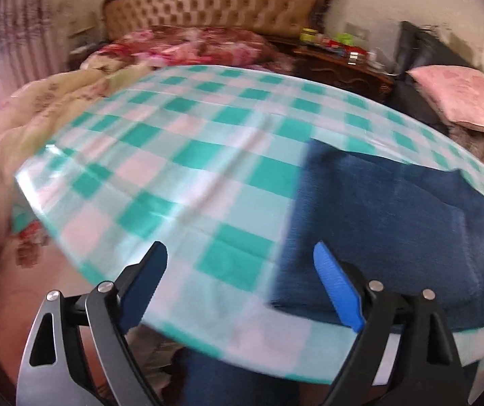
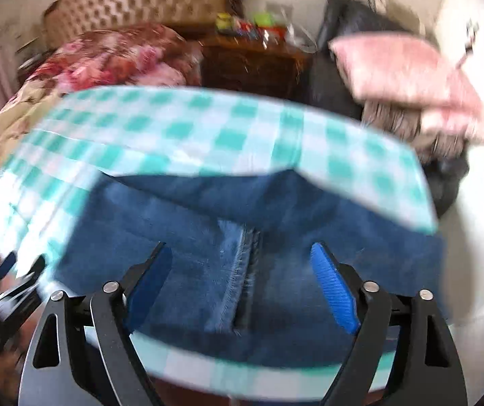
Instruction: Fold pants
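Hovering with jaws apart, both grippers hold nothing above the folded pants.
Left gripper (image 1: 240,280) hangs over checked cloth (image 1: 181,169), pants (image 1: 394,230) at its 2 o'clock; right gripper (image 2: 242,282) sits over the pants (image 2: 188,237), pillow (image 2: 408,77) at 1 o'clock, headboard (image 2: 140,0) at 11.

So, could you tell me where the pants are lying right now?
The pants lie on the checked cloth, toward its right near corner in the left wrist view, below both open grippers.

Tufted headboard (image 1: 215,3), floral bedding (image 1: 188,45), dark wooden nightstand (image 1: 340,67), pink cushion (image 2: 408,71), seemingly daylit.
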